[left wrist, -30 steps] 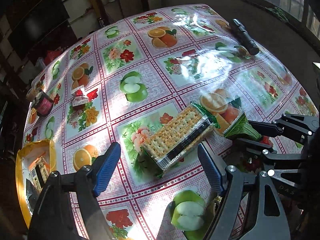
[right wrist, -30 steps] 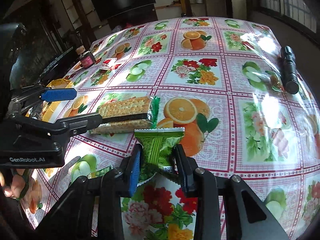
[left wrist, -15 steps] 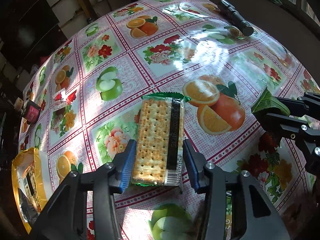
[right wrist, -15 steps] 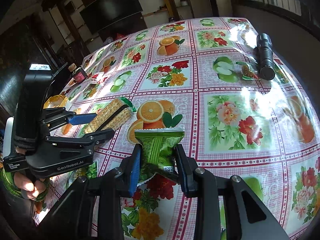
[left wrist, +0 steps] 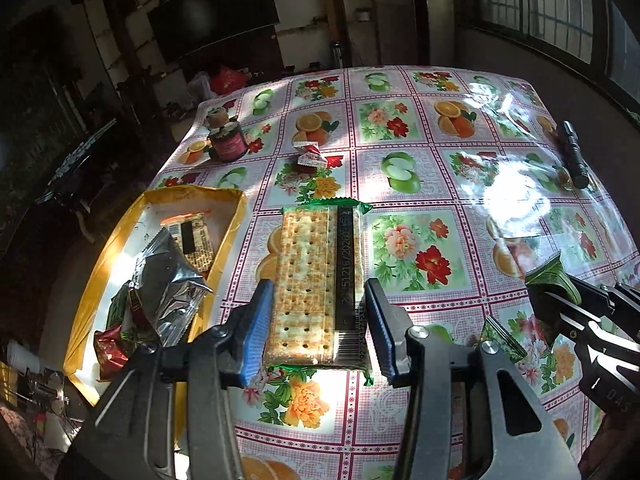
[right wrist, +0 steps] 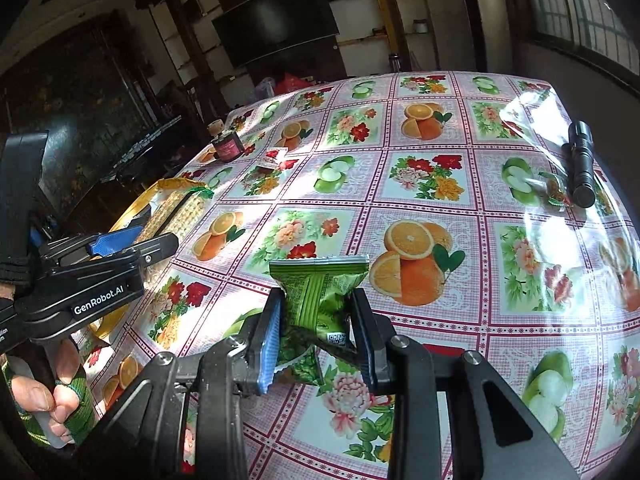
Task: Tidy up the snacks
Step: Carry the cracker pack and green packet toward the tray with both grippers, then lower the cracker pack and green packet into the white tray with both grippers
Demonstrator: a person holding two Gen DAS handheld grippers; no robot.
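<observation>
Already halfway — both tools loaded.
Left tool [left wrist: 316, 326] clamps the cracker pack [left wrist: 320, 280], right tool [right wrist: 316, 344] the green packet [right wrist: 320, 292]; yellow box [left wrist: 100, 264] holds several — one candy [left wrist: 308, 154] remains.

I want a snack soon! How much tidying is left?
Some packets already lie in the yellow box. The left gripper holds the cracker pack, the right gripper the green packet. A wrapped candy remains on the table.
</observation>
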